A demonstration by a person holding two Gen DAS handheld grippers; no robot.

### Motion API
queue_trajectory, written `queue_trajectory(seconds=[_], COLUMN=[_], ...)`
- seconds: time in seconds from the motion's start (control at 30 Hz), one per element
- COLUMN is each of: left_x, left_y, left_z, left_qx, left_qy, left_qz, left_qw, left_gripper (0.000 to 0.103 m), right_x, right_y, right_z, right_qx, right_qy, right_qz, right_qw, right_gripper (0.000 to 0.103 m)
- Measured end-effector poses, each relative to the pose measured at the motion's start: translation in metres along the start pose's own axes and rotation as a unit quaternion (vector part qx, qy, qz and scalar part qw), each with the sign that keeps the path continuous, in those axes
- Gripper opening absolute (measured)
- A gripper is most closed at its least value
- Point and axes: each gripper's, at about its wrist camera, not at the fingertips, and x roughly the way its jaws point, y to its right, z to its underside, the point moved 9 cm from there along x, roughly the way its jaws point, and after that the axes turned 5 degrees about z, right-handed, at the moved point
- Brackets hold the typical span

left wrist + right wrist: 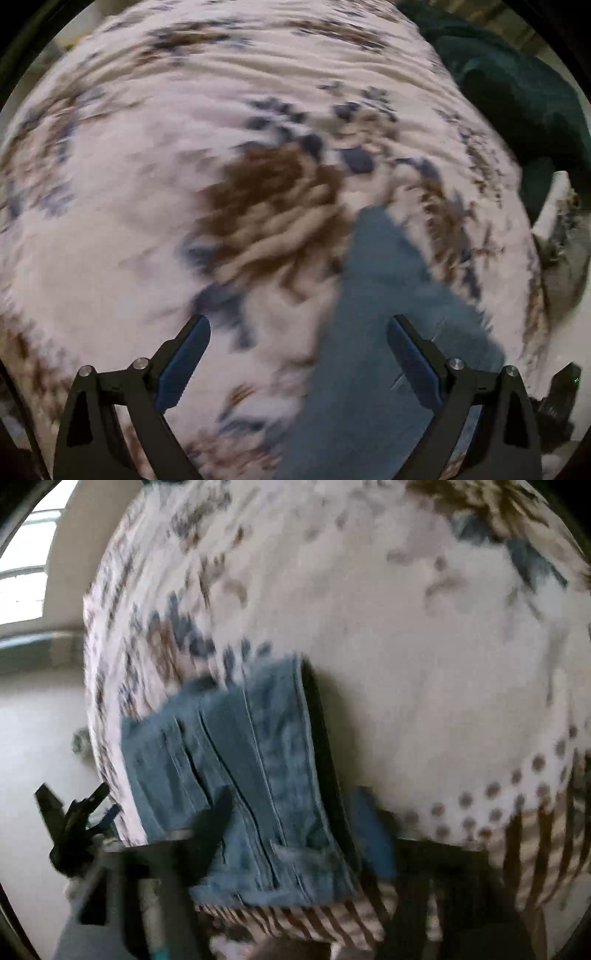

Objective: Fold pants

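Note:
Blue denim pants lie on a bed with a white floral cover. In the left wrist view one blurred pant leg (388, 332) runs from the bottom up toward the middle. My left gripper (298, 332) is open and empty above it, with the right finger over the denim. In the right wrist view the pants (243, 797) lie folded with seams and waistband showing, near the bed's edge. My right gripper (295, 819) is open, its fingers standing on either side of the denim. Both views are motion-blurred.
The floral bed cover (147, 184) fills most of both views. A dark green cloth heap (517, 85) lies at the far right of the bed. The other gripper (70, 823) shows at the lower left, over pale floor (37, 738). A window (26, 572) is at the upper left.

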Motion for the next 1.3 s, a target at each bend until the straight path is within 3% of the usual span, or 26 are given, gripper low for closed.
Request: queue_trajectory(seconds=[0.07, 0.13, 0.17, 0.2, 0.23, 0.27, 0.3, 0.37, 0.53, 0.63, 0.7, 0.73, 0.77, 0.83, 0.87, 0.9, 0.97, 1.07, 1.1, 1.17, 1.23, 1.3], left_x=[0.027, 0.060, 0.073, 0.083, 0.090, 0.090, 0.088, 0.085, 0.087, 0.091, 0.086, 0.080, 0.072, 0.054, 0.043, 0.034, 0.030, 0.060, 0.070, 0.083, 0.088, 0.088], left_y=[0.015, 0.028, 0.034, 0.040, 0.045, 0.046, 0.046, 0.038, 0.009, -0.004, -0.009, -0.011, -0.011, -0.009, -0.008, -0.005, 0.005, 0.012, 0.013, 0.013, 0.013, 0.015], left_z=[-0.017, -0.028, -0.033, -0.034, -0.034, -0.034, -0.034, -0.035, -0.042, -0.043, -0.043, -0.042, -0.040, -0.036, -0.035, -0.033, -0.028, -0.011, -0.005, 0.001, 0.000, -0.003], left_qx=[0.011, 0.027, 0.037, 0.052, 0.067, 0.078, 0.085, 0.067, -0.035, -0.113, -0.160, -0.173, -0.174, -0.160, -0.151, -0.140, -0.121, -0.084, -0.065, -0.015, 0.001, -0.013], left_qy=[-0.018, -0.049, -0.056, -0.063, -0.074, -0.070, -0.063, -0.057, -0.058, -0.067, -0.070, -0.069, -0.066, -0.050, -0.036, -0.018, -0.008, -0.056, -0.067, -0.068, -0.065, -0.074], left_qz=[0.010, 0.020, 0.027, 0.035, 0.034, 0.026, 0.024, 0.032, 0.085, 0.136, 0.177, 0.189, 0.194, 0.202, 0.203, 0.215, 0.245, 0.211, 0.187, 0.139, 0.124, 0.122], left_qw=[0.9997, 0.9982, 0.9974, 0.9961, 0.9944, 0.9942, 0.9941, 0.9956, 0.9941, 0.9820, 0.9686, 0.9642, 0.9633, 0.9650, 0.9668, 0.9663, 0.9620, 0.9722, 0.9780, 0.9878, 0.9902, 0.9896], left_gripper=[0.098, 0.095, 0.072, 0.035, 0.033, 0.031, 0.029, 0.028, 0.027, 0.030, 0.030, 0.030, 0.033, 0.052, 0.067, 0.078, 0.087, 0.087, 0.083, 0.072, 0.072, 0.073], right_x=[0.007, 0.029, 0.036, 0.041, 0.043, 0.046, 0.044, 0.030, -0.008, 0.008, 0.029, 0.034, 0.031, 0.019, 0.012, 0.003, -0.001, 0.026, 0.037, 0.045, 0.047, 0.046], right_y=[0.004, 0.010, 0.010, 0.010, 0.002, -0.010, -0.018, -0.032, -0.048, -0.042, -0.033, -0.027, -0.024, -0.021, -0.018, -0.014, -0.004, 0.005, 0.007, 0.015, 0.020, 0.016], right_z=[-0.018, -0.029, -0.029, -0.032, -0.036, -0.039, -0.041, -0.043, -0.061, -0.079, -0.083, -0.085, -0.086, -0.085, -0.083, -0.079, -0.068, -0.047, -0.042, -0.040, -0.041, -0.040], right_qx=[0.010, 0.042, 0.049, 0.054, 0.046, 0.023, 0.000, -0.041, -0.071, -0.077, -0.092, -0.075, -0.058, -0.039, -0.033, -0.028, -0.017, 0.016, 0.015, 0.007, 0.044, 0.044], right_qy=[0.003, -0.021, -0.028, -0.027, -0.018, -0.011, -0.004, 0.019, 0.069, 0.068, 0.031, 0.015, 0.008, 0.011, 0.016, 0.022, 0.015, -0.030, -0.036, -0.019, -0.017, -0.019], right_qz=[-0.007, -0.029, -0.035, -0.040, -0.053, -0.055, -0.038, -0.015, -0.002, 0.035, 0.067, 0.063, 0.049, 0.015, 0.007, 0.002, -0.017, -0.022, -0.014, 0.034, 0.042, 0.053], right_qw=[1.000, 0.998, 0.998, 0.997, 0.997, 0.998, 0.999, 0.999, 0.995, 0.994, 0.993, 0.995, 0.997, 0.999, 0.999, 0.999, 1.000, 0.999, 0.999, 0.999, 0.998, 0.997], right_gripper=[0.078, 0.078, 0.078, 0.072, 0.059, 0.027, 0.022, 0.015, 0.014, 0.014, 0.027, 0.030, 0.037, 0.063, 0.078, 0.079, 0.079, 0.078, 0.063, 0.051, 0.051, 0.054])
